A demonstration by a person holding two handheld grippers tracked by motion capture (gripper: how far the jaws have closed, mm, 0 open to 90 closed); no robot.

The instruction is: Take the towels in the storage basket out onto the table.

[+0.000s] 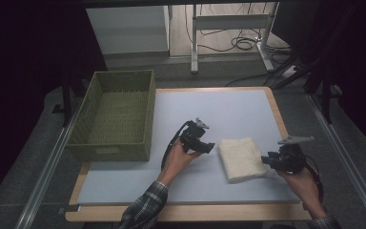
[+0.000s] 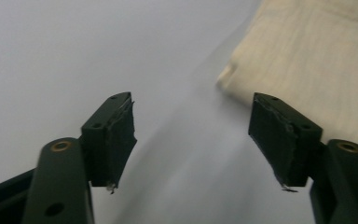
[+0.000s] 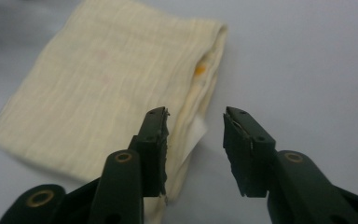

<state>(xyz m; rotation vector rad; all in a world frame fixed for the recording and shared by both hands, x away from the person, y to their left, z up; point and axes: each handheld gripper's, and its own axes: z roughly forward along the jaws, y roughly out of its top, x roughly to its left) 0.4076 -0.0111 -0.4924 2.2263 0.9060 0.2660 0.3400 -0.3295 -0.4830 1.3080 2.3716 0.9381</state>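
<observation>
The folded cloth (image 1: 241,158) is laid near the mat's (image 1: 124,183) right edge, ungripped — left gripper (image 1: 208,147) and right gripper (image 1: 267,160) are held parted, empty. Likely next, a regrasp — basket (image 1: 116,148) placement.

You had a green woven basket (image 1: 116,114) resting on the table's (image 1: 209,107) far-left corner, overhanging the left edge. A pale blue mat (image 1: 238,114) covered the table top. Beyond the table stood a white metal frame (image 1: 231,28), with black cables (image 1: 240,44) on the floor.
</observation>
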